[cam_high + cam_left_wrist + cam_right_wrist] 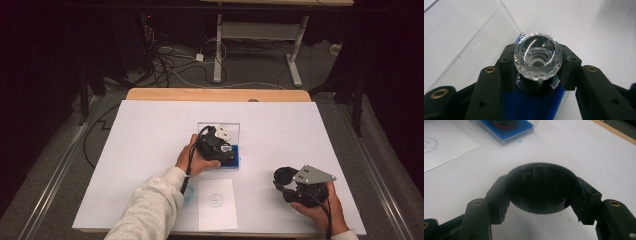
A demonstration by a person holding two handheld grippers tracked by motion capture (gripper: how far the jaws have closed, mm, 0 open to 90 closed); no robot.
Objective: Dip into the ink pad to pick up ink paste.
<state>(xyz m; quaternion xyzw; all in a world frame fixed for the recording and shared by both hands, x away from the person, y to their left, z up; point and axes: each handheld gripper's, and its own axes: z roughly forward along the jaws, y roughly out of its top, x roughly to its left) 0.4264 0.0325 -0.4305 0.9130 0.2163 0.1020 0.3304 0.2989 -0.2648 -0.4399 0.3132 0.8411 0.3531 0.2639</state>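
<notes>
A clear case with a blue insert (236, 161) lies at the table's middle. My left gripper (221, 146) hovers over it, jaws shut on a clear faceted glass knob (538, 57) that tops a dark round body standing on the blue insert (529, 106). At the front right my right gripper (283, 178) is shut on a black round lid (541, 187), held just above the white tabletop. The right gripper view also shows the blue case (522, 127) farther off, with a red-rimmed black item in it.
A white sheet with a printed circle (216, 202) lies at the front edge, between the two hands. The case's clear lid (227, 127) stands open behind the left gripper. White board (150, 130) covers the wooden table.
</notes>
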